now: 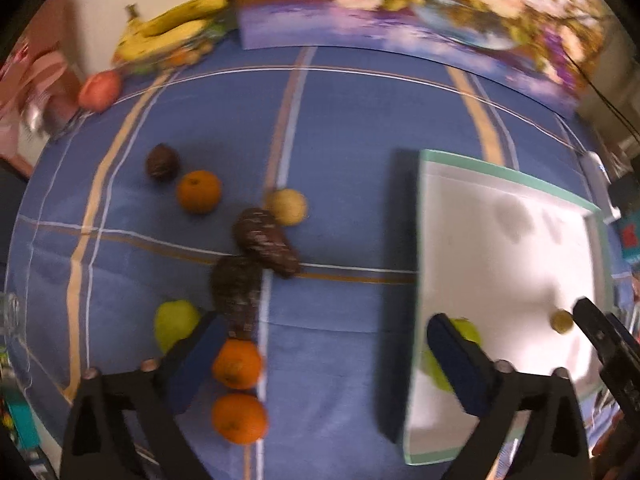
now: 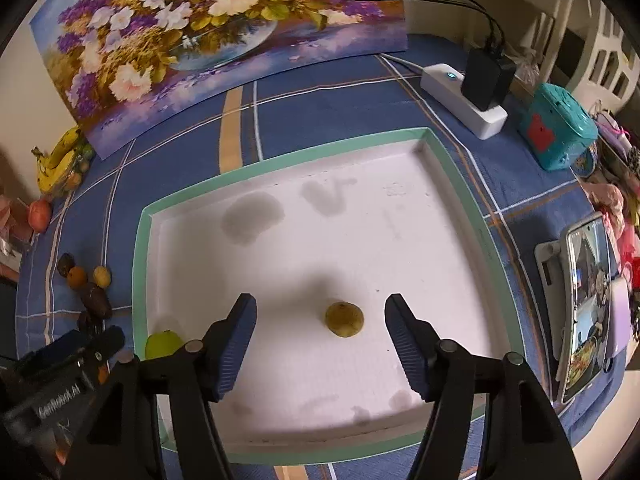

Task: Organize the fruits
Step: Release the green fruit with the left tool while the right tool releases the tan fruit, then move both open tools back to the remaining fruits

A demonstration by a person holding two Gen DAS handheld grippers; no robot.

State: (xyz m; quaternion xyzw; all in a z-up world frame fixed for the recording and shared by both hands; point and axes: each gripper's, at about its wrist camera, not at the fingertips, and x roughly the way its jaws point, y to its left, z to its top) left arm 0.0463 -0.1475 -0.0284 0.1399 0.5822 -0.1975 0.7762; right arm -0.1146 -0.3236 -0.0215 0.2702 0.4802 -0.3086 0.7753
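Observation:
A white tray with a green rim [image 2: 280, 160] lies on the blue checked cloth. In it rest a small yellow-green fruit [image 2: 344, 319] and a green fruit [image 2: 162, 343] at its near left corner. My right gripper [image 2: 322, 346] hangs open over the tray, the yellow-green fruit lying between its fingers without touching the pads. My left gripper [image 1: 328, 360] is open wide and holds nothing, straddling the tray's left edge [image 1: 418, 240]. The green fruit [image 1: 466, 330] shows behind its right finger. Left of the tray lie three oranges [image 1: 238, 364], dark brown fruits [image 1: 266, 246], a yellow fruit [image 1: 287, 207] and a green apple [image 1: 174, 322].
A flower painting [image 2: 180, 40] stands along the back. Bananas [image 1: 172, 32] and a red apple [image 1: 100, 90] sit at the far left corner. Right of the tray are a white power strip with a black adapter [image 2: 480, 80], a teal box [image 2: 556, 128] and a phone on a stand [image 2: 584, 300].

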